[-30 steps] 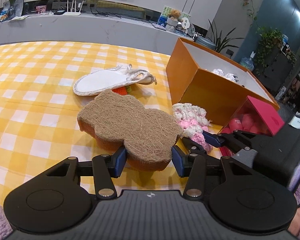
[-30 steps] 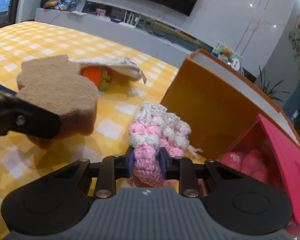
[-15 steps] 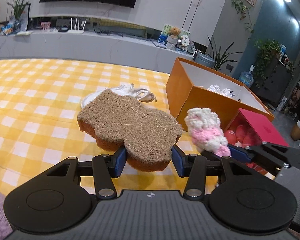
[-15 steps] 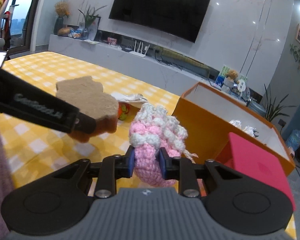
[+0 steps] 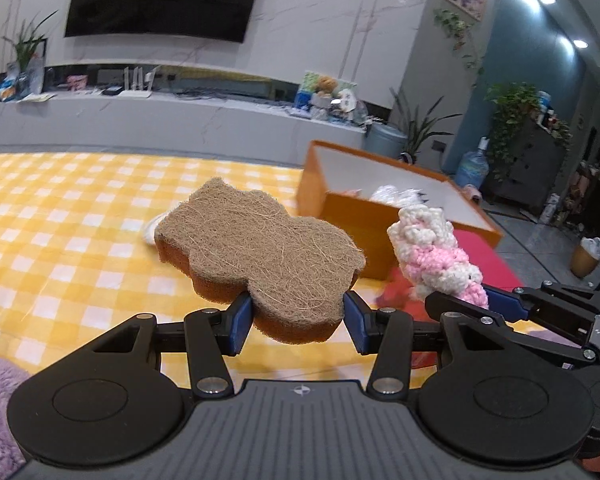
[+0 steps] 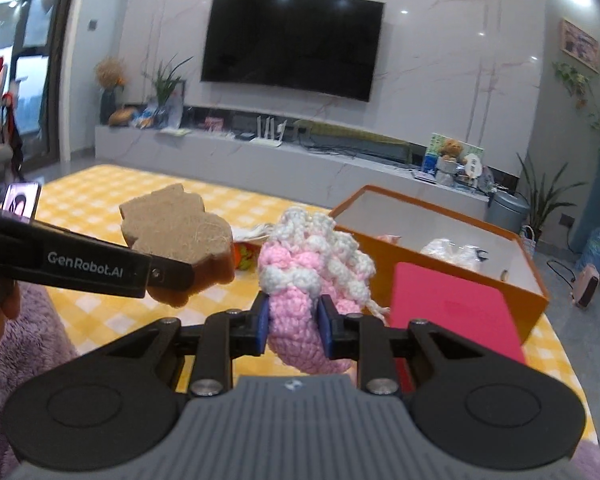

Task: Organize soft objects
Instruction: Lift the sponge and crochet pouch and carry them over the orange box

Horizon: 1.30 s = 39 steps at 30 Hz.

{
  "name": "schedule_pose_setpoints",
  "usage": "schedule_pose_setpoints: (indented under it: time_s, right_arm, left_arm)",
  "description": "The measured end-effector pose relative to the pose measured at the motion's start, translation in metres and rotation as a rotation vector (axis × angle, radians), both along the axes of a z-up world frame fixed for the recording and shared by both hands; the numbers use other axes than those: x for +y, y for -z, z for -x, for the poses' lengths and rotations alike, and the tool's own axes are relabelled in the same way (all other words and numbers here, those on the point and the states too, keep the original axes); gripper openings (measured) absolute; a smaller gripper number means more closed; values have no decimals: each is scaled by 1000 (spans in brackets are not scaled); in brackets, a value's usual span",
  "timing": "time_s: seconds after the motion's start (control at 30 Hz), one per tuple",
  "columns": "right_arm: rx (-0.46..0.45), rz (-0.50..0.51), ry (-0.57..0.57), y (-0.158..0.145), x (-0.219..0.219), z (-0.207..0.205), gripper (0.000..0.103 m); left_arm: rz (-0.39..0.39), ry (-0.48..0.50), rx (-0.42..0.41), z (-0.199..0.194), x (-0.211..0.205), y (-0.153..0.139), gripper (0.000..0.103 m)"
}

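Clamping a lobed sponge (image 5: 260, 252) with a coarse brown fibre top and orange foam underside, the left gripper (image 5: 298, 320) is holding it above the yellow checked cloth (image 5: 60, 240). The right gripper (image 6: 293, 326) is squeezing a pink-and-white crocheted piece (image 6: 312, 280). Both are riding higher than a second ago, nearer the orange box (image 6: 532, 300).

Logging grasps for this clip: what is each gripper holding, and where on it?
Left gripper: brown sponge, pinched across its near end. Right gripper: pink-and-white crocheted piece, pinched around its pink lower end.
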State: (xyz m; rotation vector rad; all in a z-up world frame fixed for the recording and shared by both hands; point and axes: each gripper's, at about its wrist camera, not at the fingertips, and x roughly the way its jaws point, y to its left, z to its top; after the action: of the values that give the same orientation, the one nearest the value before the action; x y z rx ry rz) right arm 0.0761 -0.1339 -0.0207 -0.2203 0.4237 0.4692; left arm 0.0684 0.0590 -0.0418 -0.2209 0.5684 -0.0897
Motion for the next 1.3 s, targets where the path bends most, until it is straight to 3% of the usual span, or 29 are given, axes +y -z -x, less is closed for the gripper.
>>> schedule_pose_setpoints:
  time_s: [0.43,0.63,1.03,1.3]
  right_arm:
    - [-81,-78,178,-34,-67,3,24]
    - [-124,-53,229,-41,-92,-9,24]
    - [-131,-21,210,-56,-118,-76,24]
    - [-61,-42,182,-63,-134,-149,24]
  left_arm:
    - [-18,172,-62,-31,-55,-25,55]
    - [-33,235,-74,-55,-74,-33,55]
    - [-74,330,-48,-115,-104,-49,55]
    - [-102,359,-14,-165,-113,-50,55]
